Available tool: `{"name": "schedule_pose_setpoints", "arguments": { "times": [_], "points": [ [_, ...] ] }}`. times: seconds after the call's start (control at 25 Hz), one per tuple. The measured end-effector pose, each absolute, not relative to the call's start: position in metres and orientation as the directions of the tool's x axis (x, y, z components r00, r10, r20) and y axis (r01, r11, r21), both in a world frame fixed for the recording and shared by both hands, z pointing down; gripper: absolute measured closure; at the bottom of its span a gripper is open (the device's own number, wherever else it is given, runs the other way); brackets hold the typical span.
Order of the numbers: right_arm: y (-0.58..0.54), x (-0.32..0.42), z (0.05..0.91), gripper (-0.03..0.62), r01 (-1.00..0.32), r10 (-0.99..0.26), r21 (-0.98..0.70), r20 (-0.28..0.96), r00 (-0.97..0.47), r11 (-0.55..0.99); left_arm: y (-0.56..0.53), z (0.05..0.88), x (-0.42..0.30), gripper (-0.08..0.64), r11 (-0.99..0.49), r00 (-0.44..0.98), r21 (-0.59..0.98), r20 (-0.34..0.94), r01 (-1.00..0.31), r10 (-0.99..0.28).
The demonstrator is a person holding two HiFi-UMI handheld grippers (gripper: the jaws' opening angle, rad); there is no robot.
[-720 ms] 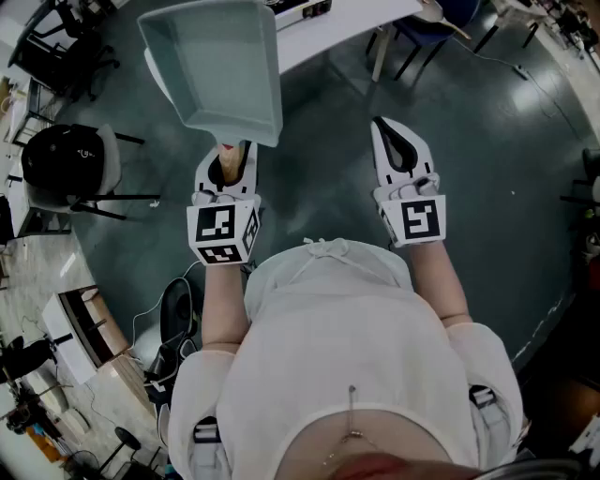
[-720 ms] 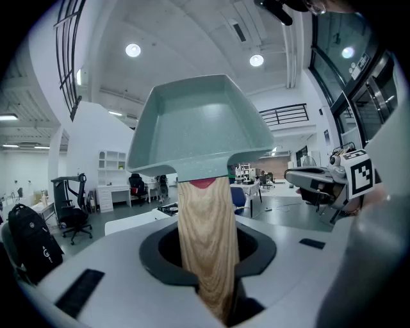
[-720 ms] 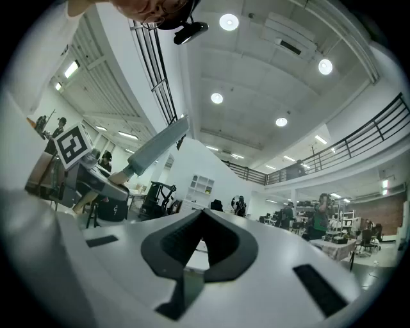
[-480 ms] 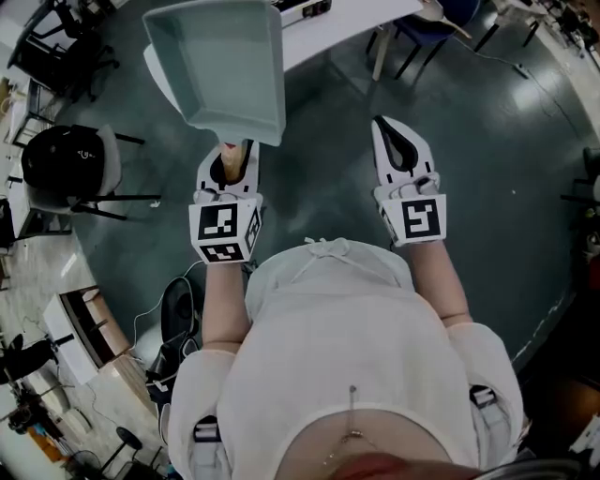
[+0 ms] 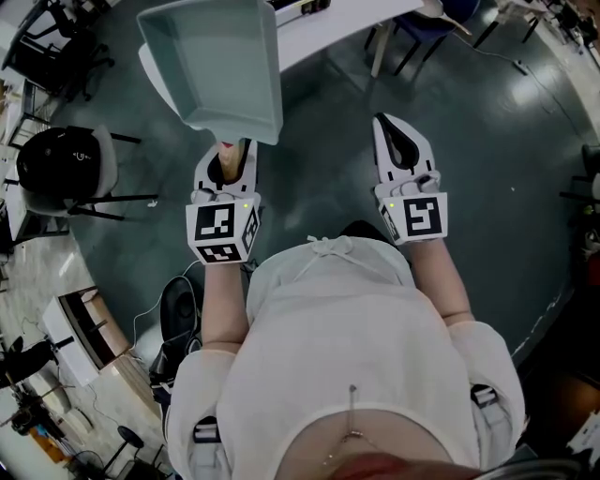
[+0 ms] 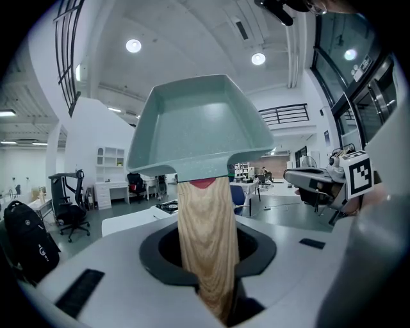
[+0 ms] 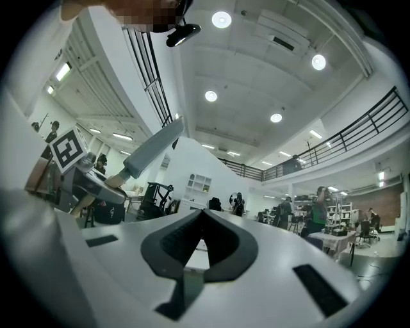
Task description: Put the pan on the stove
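Note:
A teal square pan (image 5: 216, 61) with a light wooden handle (image 5: 231, 161) is held up in the air in front of me, tilted. My left gripper (image 5: 228, 157) is shut on that handle. In the left gripper view the handle (image 6: 205, 237) runs between the jaws up to the pan (image 6: 198, 125). Further right, my right gripper (image 5: 401, 142) is shut with nothing in it, at about the same height. The right gripper view shows its jaws (image 7: 197, 238) closed together, and the pan (image 7: 154, 148) edge-on at left. A small black stove top (image 6: 168, 205) sits on a white table beyond the pan.
A white table (image 5: 328, 28) stands ahead, partly hidden behind the pan. An office chair with a black backpack (image 5: 61, 155) stands to the left. Boxes and cables (image 5: 84, 328) lie on the floor at lower left. A blue chair (image 5: 427, 23) is behind the table.
The pan and the left gripper have drifted slightly to the left. The right gripper has not moved.

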State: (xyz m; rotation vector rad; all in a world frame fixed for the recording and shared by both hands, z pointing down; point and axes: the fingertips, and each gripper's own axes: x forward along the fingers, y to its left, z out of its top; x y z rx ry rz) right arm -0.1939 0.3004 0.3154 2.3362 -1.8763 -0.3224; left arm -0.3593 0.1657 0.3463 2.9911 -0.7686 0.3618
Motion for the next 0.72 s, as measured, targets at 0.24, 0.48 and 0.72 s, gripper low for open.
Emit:
{"name": "schedule_pose_setpoints", "arguments": {
  "times": [0.24, 0.48, 0.72],
  "points": [
    [0.276, -0.176, 0.331, 0.587, -0.957, -0.978, 0.209, -0.006, 0.207, -0.203, 0.148, 0.358, -0.349, 0.451, -0.865, 0.831, -0.021, 0.267, -0.501, -0.487],
    [0.218, -0.147, 0.348, 0.586, -0.973, -0.992, 0.197, -0.015, 0.122, -0.122, 0.107, 0.370, -0.334, 0.451, -0.824, 0.784, -0.042, 0.283, -0.566, -0.553],
    [0.163, -0.092, 0.352, 0.586, -0.986, -1.000, 0.168, 0.018, 0.002, 0.001, 0.076, 0.376, -0.281, 0.451, -0.759, 0.717, -0.023, 0.311, -0.650, -0.624]
  ]
}}
